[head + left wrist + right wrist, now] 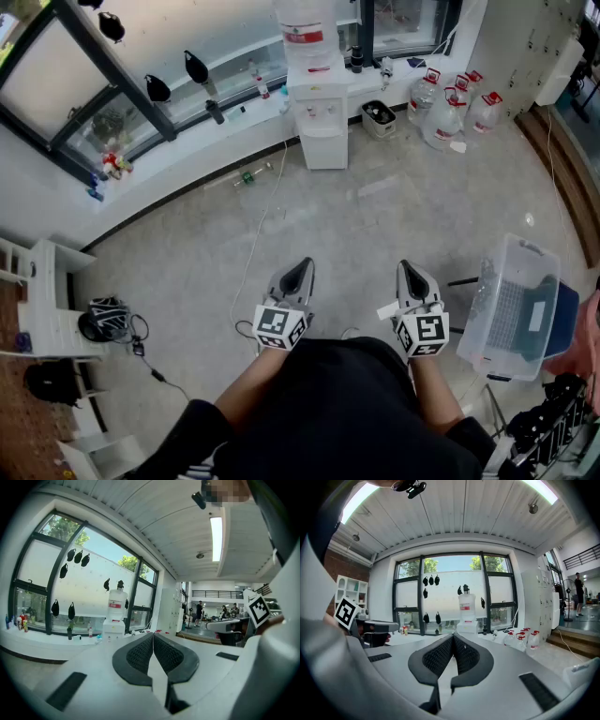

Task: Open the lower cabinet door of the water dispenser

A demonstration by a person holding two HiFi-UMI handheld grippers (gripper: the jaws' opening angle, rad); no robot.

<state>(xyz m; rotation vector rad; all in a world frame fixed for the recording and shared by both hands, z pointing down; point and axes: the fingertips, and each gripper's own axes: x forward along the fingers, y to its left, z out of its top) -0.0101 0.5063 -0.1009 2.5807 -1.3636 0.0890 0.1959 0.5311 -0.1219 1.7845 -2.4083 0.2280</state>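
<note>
While both grippers are pinched fully shut with nothing between their black ribbed pads, the white floor-standing water dispenser (317,94) stands well apart from them at twelve o'clock. It is upright against the window wall, and its lower cabinet door (323,148) is a closed white panel facing the person. In the head view the left gripper (300,270) sits almost straight below it, and from the right gripper (410,272) it lies at about eleven o'clock — neither looks clearly nearer. Bare grey floor (375,216) lies between, crossed only by a thin white cable (251,258) at the left gripper's eleven o'clock. Clear red-capped water jugs (450,112) stand off the dispenser's three o'clock side, so its nine o'clock side looks freer. Which edge carries the hinge cannot be told.
</note>
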